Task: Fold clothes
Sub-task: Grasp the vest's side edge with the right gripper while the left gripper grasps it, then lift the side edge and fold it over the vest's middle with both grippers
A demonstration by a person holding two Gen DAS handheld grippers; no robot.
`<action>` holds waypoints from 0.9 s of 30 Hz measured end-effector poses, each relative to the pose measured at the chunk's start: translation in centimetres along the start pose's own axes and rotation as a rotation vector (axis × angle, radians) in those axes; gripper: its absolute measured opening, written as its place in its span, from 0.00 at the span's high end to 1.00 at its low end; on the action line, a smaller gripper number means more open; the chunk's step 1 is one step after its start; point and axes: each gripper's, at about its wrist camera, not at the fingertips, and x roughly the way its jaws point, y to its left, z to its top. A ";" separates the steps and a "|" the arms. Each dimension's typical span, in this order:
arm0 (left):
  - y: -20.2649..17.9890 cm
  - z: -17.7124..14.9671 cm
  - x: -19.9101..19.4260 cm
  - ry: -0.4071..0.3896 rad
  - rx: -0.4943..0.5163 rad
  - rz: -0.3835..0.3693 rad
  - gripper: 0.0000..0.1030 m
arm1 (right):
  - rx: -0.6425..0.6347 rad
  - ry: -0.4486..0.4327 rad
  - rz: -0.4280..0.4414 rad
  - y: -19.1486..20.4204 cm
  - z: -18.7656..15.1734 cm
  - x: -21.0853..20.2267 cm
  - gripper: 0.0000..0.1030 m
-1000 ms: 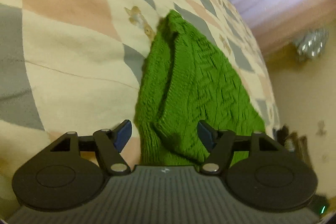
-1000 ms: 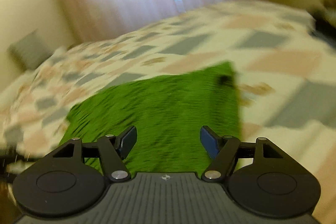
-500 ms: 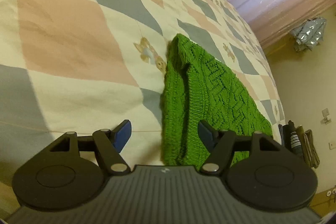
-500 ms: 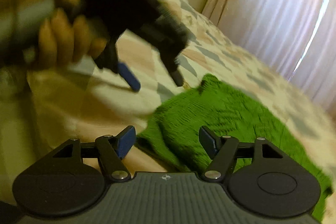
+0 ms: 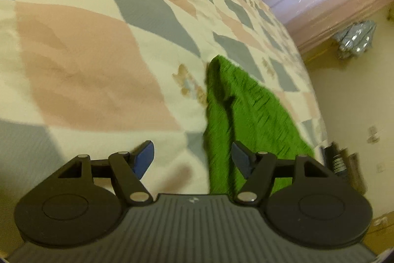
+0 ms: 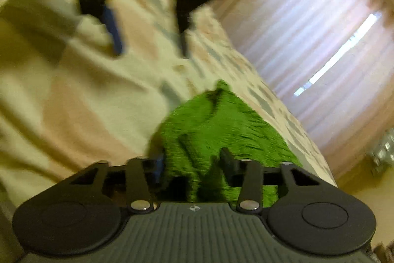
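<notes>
- My right gripper [image 6: 190,164]: fingers closing, green knit sweater [image 6: 221,125] edge bunched between them.
- My left gripper [image 5: 192,159]: fingers released, nothing between; sweater [image 5: 248,115] beside its right finger.
- Sweater lies on the checked bed quilt [image 5: 86,61].

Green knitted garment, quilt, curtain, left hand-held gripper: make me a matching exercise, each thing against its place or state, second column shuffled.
Column one:
1. green knitted garment
2. patchwork quilt
3. curtain
4. left hand-held gripper

Column two:
A. hangs past the far end of the bed, light showing through a gap
B. jaws apart, nothing between them
C. lies bunched on the bed
D. covers the bed, in pink, grey and cream patches

Pairs: 1-C, 2-D, 3-A, 4-B
</notes>
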 end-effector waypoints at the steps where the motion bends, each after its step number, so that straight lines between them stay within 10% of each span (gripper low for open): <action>1: 0.1 0.7 0.7 0.006 -0.026 -0.033 0.36 | 0.001 0.001 0.006 0.0 -0.2 0.2 0.64; 8: -0.9 5.4 7.1 0.028 -0.128 -0.154 0.36 | 0.000 -0.008 0.035 -0.5 -0.3 0.9 0.60; 19: -2.6 6.0 12.8 0.068 0.012 -0.067 0.39 | -0.003 -0.023 0.034 -0.4 -0.4 0.5 0.59; 21: -3.1 5.9 13.5 0.085 0.024 -0.061 0.67 | -0.006 -0.024 0.032 -0.5 -0.4 0.8 0.61; 27: -7.1 6.4 12.0 0.053 0.069 -0.084 0.86 | 0.198 -0.067 0.063 -4.9 -0.4 -0.9 0.83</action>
